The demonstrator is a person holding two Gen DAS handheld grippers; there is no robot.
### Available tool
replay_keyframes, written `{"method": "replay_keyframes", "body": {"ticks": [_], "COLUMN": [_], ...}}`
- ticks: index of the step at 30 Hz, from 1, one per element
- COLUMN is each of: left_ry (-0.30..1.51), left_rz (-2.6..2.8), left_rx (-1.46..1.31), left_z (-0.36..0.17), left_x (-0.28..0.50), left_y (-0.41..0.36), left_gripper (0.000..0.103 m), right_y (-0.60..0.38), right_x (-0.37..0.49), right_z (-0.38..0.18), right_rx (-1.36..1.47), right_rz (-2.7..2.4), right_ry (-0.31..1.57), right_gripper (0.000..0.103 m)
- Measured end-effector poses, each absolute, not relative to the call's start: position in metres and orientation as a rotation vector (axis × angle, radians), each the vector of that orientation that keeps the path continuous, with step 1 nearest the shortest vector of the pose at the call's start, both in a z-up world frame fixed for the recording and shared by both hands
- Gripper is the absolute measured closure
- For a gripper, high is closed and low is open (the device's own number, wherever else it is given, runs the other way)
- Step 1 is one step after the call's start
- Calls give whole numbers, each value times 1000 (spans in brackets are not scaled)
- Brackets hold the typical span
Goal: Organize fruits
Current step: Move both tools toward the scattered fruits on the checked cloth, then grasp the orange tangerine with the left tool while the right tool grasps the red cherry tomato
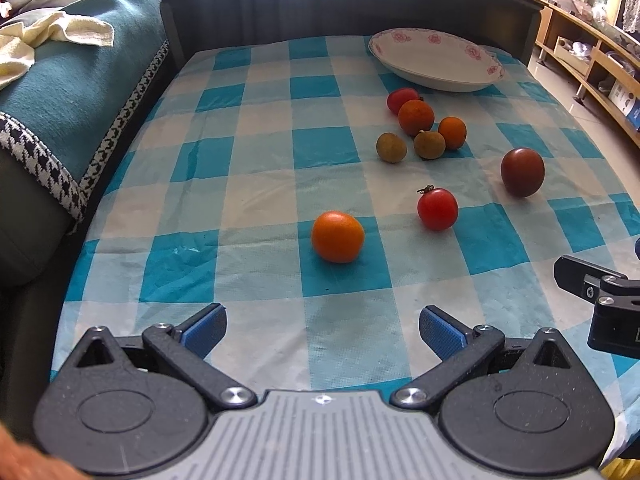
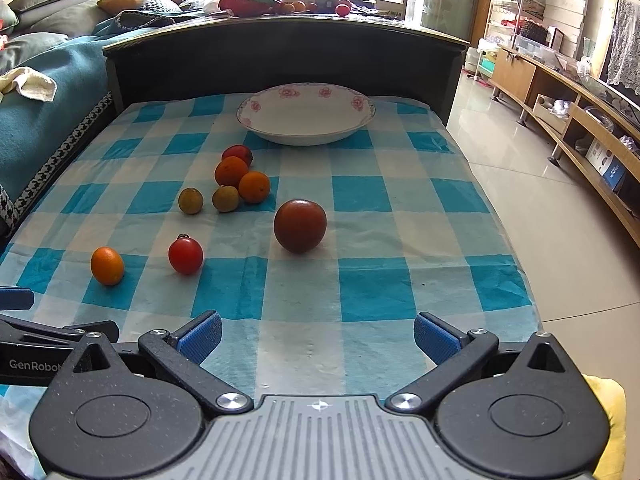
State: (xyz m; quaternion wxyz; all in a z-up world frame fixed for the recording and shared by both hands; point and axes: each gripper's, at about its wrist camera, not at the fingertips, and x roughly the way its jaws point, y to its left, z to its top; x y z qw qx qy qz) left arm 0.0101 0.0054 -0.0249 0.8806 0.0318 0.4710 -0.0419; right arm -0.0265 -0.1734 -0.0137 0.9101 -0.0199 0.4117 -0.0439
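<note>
Several small fruits lie on a blue checked tablecloth [image 1: 260, 184]. An orange kumquat [image 1: 337, 237] lies nearest my left gripper [image 1: 322, 326], which is open and empty. A red cherry tomato [image 1: 437, 209] and a dark brown-red tomato [image 1: 522, 172] lie further right. A cluster of two oranges, a red tomato and two longans [image 1: 420, 124] lies beyond. A white floral plate [image 1: 436, 58] stands empty at the back. My right gripper [image 2: 317, 334] is open and empty, facing the dark tomato [image 2: 300, 225]; the kumquat [image 2: 107, 265] and cherry tomato [image 2: 185, 255] lie to its left, the plate [image 2: 306, 114] beyond.
A dark headboard-like panel [image 2: 280, 64] rises behind the plate. A sofa with a teal blanket [image 1: 80, 92] borders the left side. The table's right edge drops to a tiled floor [image 2: 560, 220]; wooden shelving [image 2: 580, 120] runs along the right wall.
</note>
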Motion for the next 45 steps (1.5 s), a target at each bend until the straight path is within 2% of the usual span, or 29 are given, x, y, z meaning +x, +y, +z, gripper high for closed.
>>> {"method": "replay_keyframes", "body": {"ticks": [12,18,28,31,32,36,39,43,45], "left_ry": [966,916,848,849,855,863,872,874,870], "left_rz": [-85,-104,-152,-163,-170,-195,-206,-208,-218], "left_rx": [83,137,131,149,146,124,104,97,95], "left_z": [-23,-19,-20,-22,-23,-24,-25,-26,-27], "left_x": [13,17,22,24,25,29,32,36,37], "left_y": [9,12,28,29,29,28,30,31,30], "left_gripper": [0,0,0,0,0,7,17,22,25], "right_y": [-170,-160,-146,-143,-143,-138,-133,-131,-130], "right_x": [-23,-12,18,26,28,37,43,52,55], "right_z": [-16,-15,-16,-19,-20,-25,-28,-35,-38], "right_rx": [-29,-39,-19,-5,-1,2,-29,-33,-33], "right_rz": [-64,16,198,238,251,295,320,353,361], "right_ry": [864,863,865,868,871,886,891,922,938], "right_gripper": [7,12,35,38,41,49,55,72,76]}}
